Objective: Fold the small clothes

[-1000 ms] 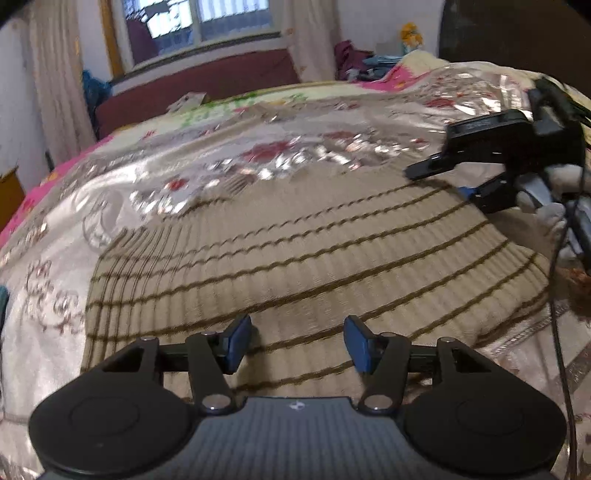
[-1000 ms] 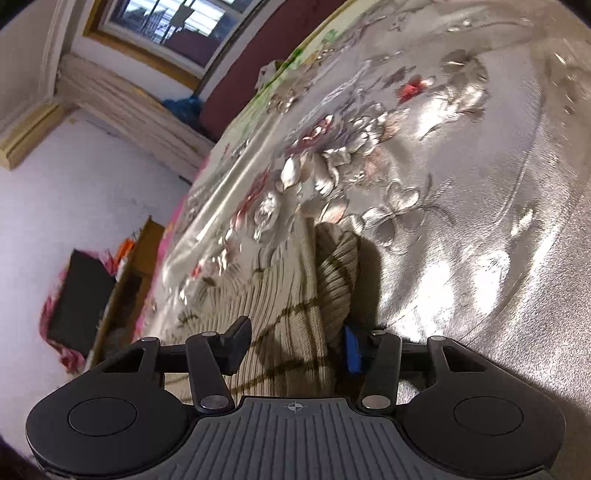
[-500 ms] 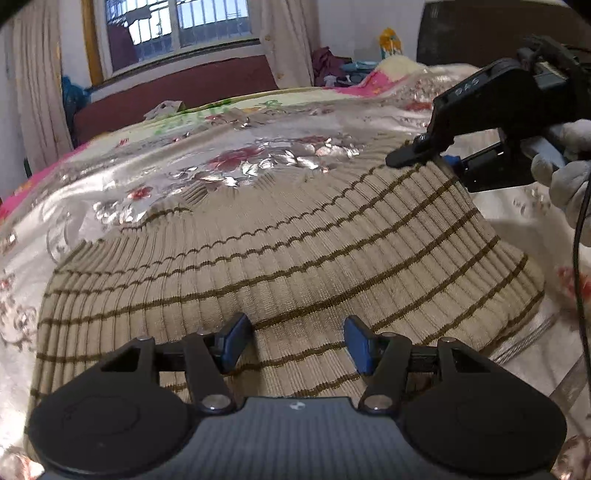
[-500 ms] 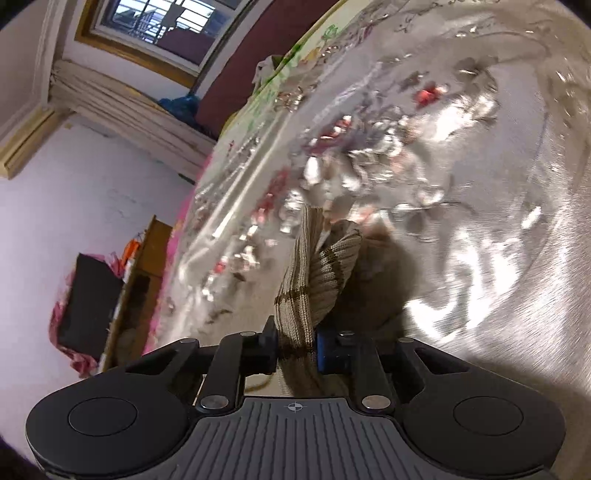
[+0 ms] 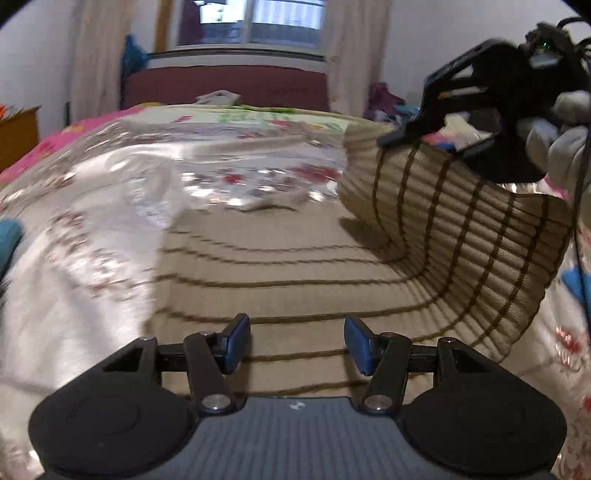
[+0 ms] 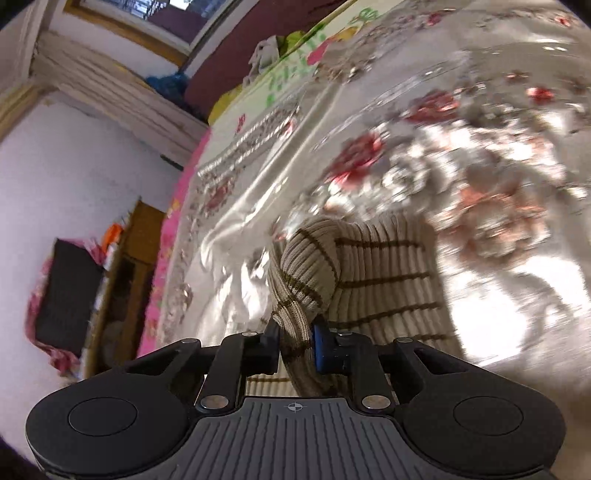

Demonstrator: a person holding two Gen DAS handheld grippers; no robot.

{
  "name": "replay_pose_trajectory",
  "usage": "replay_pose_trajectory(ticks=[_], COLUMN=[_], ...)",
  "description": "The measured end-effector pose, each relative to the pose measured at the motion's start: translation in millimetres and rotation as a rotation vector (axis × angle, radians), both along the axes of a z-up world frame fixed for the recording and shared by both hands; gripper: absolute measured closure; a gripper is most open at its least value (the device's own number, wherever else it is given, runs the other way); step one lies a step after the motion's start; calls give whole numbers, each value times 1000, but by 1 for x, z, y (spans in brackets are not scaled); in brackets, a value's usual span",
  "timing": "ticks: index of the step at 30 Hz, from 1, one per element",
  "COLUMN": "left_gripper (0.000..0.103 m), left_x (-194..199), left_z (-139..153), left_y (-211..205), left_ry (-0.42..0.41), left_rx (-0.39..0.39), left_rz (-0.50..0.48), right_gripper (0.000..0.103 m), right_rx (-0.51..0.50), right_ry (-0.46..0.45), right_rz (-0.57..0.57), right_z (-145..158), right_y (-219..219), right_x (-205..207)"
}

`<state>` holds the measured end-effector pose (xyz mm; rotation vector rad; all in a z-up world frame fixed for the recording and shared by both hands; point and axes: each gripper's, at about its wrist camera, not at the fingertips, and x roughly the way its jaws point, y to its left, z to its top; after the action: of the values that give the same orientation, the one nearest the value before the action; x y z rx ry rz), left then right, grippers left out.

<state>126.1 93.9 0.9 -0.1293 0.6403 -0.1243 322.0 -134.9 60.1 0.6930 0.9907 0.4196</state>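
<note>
A beige ribbed knit garment (image 5: 295, 266) with thin brown stripes lies spread on the bed. My left gripper (image 5: 295, 326) hovers open just above its near part, nothing between the blue pads. My right gripper (image 6: 295, 341) is shut on a bunched edge of the garment (image 6: 306, 273), which rises out of the jaws. In the left wrist view the right gripper (image 5: 413, 144) is at the upper right, holding the garment's right side lifted off the bed in a curling flap, with a gloved hand (image 5: 554, 144) behind it.
A shiny floral bedspread (image 5: 110, 206) covers the bed. A dark red headboard (image 5: 225, 86) and a window (image 5: 258, 22) stand at the far end. A wooden cabinet (image 6: 129, 266) is beside the bed on the left. A pile of clothes (image 5: 384, 103) lies far right.
My right gripper closed on the garment's edge and lifted it, raising the right side into a flap. My left gripper shifted sideways over the garment and stayed open.
</note>
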Motion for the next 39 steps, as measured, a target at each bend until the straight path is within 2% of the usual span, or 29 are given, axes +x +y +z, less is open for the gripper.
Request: replay_pose_trajectory(ticks=[5,10,15,16,18,19,26,28,31,34,36,39], left_gripper=[43,43,43,43,43,43,43,43,43,41,37,36], left_x=[-16,-23,-21,-22,-25,-26,-41,-48,-64,-76,-74,-63], left_z=[3,-3,-6,-7,-8,-9,-7,-4,8,25,34,38], left_y=[37,49,63,66,70,72,81,81,80,70,59,37], left_ry=[2,40,66,67,69,73,58,47,-10,-80,-106,-123], left_rx=[-95,-88,-148,-154,-157,-158,-166,-161,-152,-166,-162,-91], left_rz=[57,52,75,80,97,109,156,167,185,145,92,15], right_gripper=[87,87,82,80,65,63,61,61,55,52,52,52], right_rx=[-84,-136,-200,-198,-171,-144,-87,-105,-177,-249,-254,-257], right_ry=[14,49,100,103,99,104,7,-29,-91,-118,-114,-117], right_rz=[35,49,57,56,77,84,158,178,213,233,247,276], right_z=[-10,-26,-43,-42,-39,-36,-2,6,11,8,6,6], right_y=[74,128,158,160,159,158,138,128,112,102,99,104], right_x=[2,0,2,1,-3,-5,-30,-40,-56,-65,-66,-65])
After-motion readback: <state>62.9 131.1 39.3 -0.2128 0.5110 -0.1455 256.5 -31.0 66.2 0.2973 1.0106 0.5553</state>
